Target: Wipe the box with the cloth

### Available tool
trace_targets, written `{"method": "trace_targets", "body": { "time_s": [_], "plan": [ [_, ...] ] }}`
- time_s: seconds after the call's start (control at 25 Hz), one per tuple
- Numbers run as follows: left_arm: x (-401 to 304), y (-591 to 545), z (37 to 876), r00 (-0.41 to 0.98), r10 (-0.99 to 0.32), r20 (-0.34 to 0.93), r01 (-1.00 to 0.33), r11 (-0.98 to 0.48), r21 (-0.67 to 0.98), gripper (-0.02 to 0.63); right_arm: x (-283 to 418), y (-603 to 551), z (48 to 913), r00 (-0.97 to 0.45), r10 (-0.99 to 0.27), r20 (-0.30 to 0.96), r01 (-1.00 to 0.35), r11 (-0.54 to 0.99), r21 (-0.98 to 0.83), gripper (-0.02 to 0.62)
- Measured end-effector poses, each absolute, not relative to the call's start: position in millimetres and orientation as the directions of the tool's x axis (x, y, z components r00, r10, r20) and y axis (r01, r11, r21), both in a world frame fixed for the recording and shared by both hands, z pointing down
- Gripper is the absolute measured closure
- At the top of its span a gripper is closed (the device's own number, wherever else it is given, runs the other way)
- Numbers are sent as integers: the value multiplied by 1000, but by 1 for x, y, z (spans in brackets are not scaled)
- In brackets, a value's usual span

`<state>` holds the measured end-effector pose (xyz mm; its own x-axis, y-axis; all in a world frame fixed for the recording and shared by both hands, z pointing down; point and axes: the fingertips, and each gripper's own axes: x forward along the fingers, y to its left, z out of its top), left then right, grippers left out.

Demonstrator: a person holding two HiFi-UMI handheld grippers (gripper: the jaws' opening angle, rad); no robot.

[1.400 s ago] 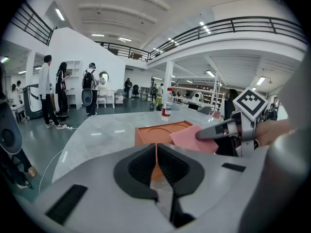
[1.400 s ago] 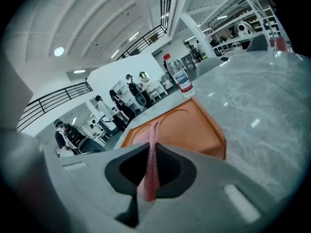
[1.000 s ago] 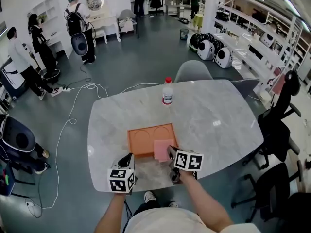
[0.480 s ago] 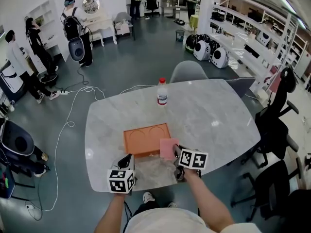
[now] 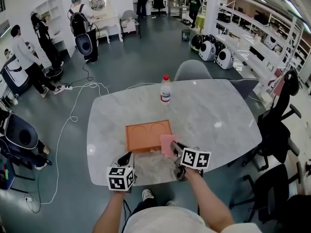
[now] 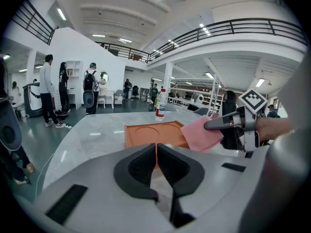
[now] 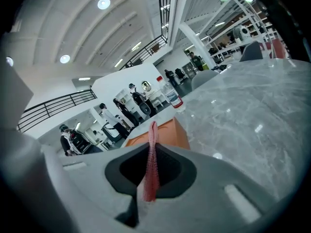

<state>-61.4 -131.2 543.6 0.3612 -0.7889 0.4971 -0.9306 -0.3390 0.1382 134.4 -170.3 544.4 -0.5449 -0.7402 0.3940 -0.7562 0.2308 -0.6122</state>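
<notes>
The flat orange rectangular box (image 5: pixel 146 135) lies on the pale grey marble desk (image 5: pixel 218 115), nearer the desk's near edge than its far edge and a little left of the middle. Its top is matte and smooth, with two shallow round recesses side by side and a low raised rim all round.

A thin pink cloth (image 5: pixel 167 144) with a fine woven grain sits over the box's near right corner. Whether it presses on the surface there I cannot tell. The right gripper (image 5: pixel 176 147) has its dark jaws clenched on the cloth, the fabric pinched into a narrow upright fold between them.

The left gripper (image 5: pixel 128 156) hovers above the desk's near edge, just short of the box's near left corner and apart from it. Its jaws are pressed together with nothing caught between them.

Near the desk's far edge stands a clear plastic bottle (image 5: pixel 165 90) with a red cap and a label, upright and well apart from the box. The desk's top is glossy and veined, with rounded corners.
</notes>
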Motion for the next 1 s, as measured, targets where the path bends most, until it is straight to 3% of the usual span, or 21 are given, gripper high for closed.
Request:
{"method": "trace_targets", "body": {
  "time_s": [0.28,1.0],
  "plan": [
    [-68,-115,543,321,-807,496,-946,-300,125,591,92,-152,517,-678,-670,301,-683,424,-594,577],
    [-111,-71,539,200,-840,505,-977,-132,168,591,-31,-109,538,-832,-468,297,-554,734,-392,577]
  ]
}}
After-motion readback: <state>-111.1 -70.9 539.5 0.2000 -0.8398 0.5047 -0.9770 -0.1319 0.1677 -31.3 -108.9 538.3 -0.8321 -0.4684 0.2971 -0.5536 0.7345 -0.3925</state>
